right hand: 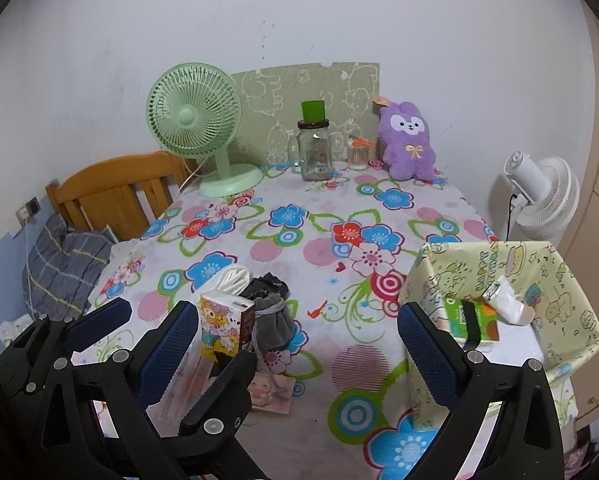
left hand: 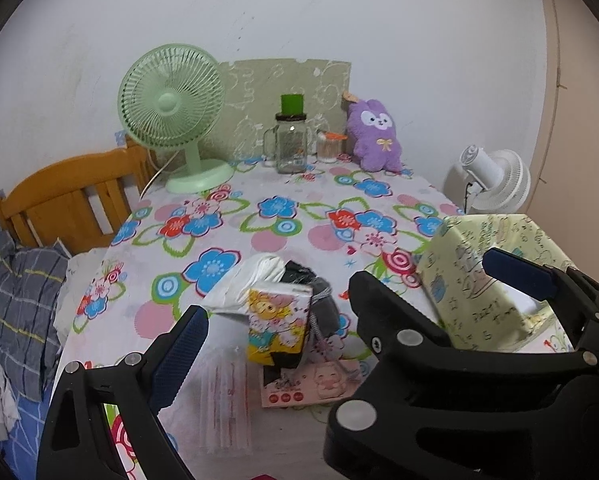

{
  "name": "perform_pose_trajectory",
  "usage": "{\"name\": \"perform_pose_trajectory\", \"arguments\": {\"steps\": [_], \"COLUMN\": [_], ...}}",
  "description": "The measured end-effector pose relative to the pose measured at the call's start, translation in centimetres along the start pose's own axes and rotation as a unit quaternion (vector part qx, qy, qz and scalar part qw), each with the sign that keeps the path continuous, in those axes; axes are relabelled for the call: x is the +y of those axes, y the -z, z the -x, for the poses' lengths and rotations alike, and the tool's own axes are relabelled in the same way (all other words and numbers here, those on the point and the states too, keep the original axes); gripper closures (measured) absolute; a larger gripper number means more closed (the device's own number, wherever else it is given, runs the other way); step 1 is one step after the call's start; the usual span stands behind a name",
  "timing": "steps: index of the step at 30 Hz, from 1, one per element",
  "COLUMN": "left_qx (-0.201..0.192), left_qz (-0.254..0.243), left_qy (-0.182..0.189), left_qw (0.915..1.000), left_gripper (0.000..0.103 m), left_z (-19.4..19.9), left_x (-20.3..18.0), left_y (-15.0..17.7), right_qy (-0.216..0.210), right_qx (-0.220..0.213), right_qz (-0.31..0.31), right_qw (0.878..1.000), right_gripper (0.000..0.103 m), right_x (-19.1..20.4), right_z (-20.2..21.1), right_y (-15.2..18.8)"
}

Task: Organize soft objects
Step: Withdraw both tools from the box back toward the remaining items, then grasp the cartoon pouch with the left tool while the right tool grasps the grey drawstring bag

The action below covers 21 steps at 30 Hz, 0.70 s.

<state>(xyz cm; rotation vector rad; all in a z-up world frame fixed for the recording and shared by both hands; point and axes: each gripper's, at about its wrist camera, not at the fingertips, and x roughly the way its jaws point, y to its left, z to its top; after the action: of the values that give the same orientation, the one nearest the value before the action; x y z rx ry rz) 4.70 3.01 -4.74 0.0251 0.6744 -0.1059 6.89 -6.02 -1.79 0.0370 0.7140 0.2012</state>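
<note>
Near my wide-open left fingers (left hand: 275,316) the small cartoon tissue pack (left hand: 277,322) stands tilted; a bump could tip it; my right fingers (right hand: 295,340) are wide too.

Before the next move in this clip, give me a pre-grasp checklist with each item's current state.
1. Left tongs open: ok.
2. Right tongs open: ok.
3. Both tongs carrying nothing: ok.
4. Cartoon-printed tissue pack in view between the left tongs' fingers: ok.
5. Tissue pack free of neighbours: not ok, grey drawstring pouch sits against it.
6. Pale-yellow cartoon-printed storage box open-topped with space: ok, one green packet inside.
</note>
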Motion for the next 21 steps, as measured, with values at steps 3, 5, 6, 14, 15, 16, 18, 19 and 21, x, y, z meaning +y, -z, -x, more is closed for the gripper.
{"name": "perform_pose_trajectory", "arguments": {"steps": [3,5,6,14,15,16,18,19,21], "left_qx": [0.011,0.017,0.021,0.044,0.046,0.049,0.054,0.056,0.060], "left_qz": [0.007,0.013,0.015,0.033,0.035,0.037,0.039,0.039,0.040], "left_qy": [-0.004,-0.006,-0.007,-0.016,-0.016,-0.017,-0.018,-0.018,-0.019], "left_qw": [0.9999,0.9998,0.9996,0.9984,0.9982,0.9980,0.9976,0.9975,0.9972], "left_gripper": [0.006,0.006,0.006,0.008,0.010,0.011,0.013,0.013,0.014], "left_z": [-0.8,-1.2,-1.5,-3.8,-4.0,-4.3,-4.7,-5.0,-5.4], "left_x": [0.7,1.1,1.2,2.1,2.2,2.2,2.3,2.3,2.4], "left_y": [0.5,0.7,0.8,1.6,1.6,1.7,1.7,1.8,1.8], "right_qy": [-0.004,-0.005,-0.006,-0.005,-0.005,-0.006,-0.006,-0.005,-0.002], "right_qx": [0.012,0.019,0.022,0.049,0.053,0.056,0.062,0.065,0.070], "right_qz": [0.007,0.009,0.010,0.018,0.018,0.017,0.015,0.015,0.014], "right_qw": [1.000,1.000,1.000,0.999,0.998,0.998,0.998,0.998,0.997], "right_gripper": [0.004,0.006,0.006,0.014,0.014,0.015,0.016,0.017,0.017], "right_x": [0.5,0.6,0.7,1.1,1.1,1.1,1.0,0.9,0.8], "right_z": [-1.0,-1.6,-1.9,-4.2,-4.5,-4.7,-5.2,-5.5,-5.9], "right_y": [0.4,0.5,0.6,1.2,1.3,1.3,1.5,1.6,1.6]}}
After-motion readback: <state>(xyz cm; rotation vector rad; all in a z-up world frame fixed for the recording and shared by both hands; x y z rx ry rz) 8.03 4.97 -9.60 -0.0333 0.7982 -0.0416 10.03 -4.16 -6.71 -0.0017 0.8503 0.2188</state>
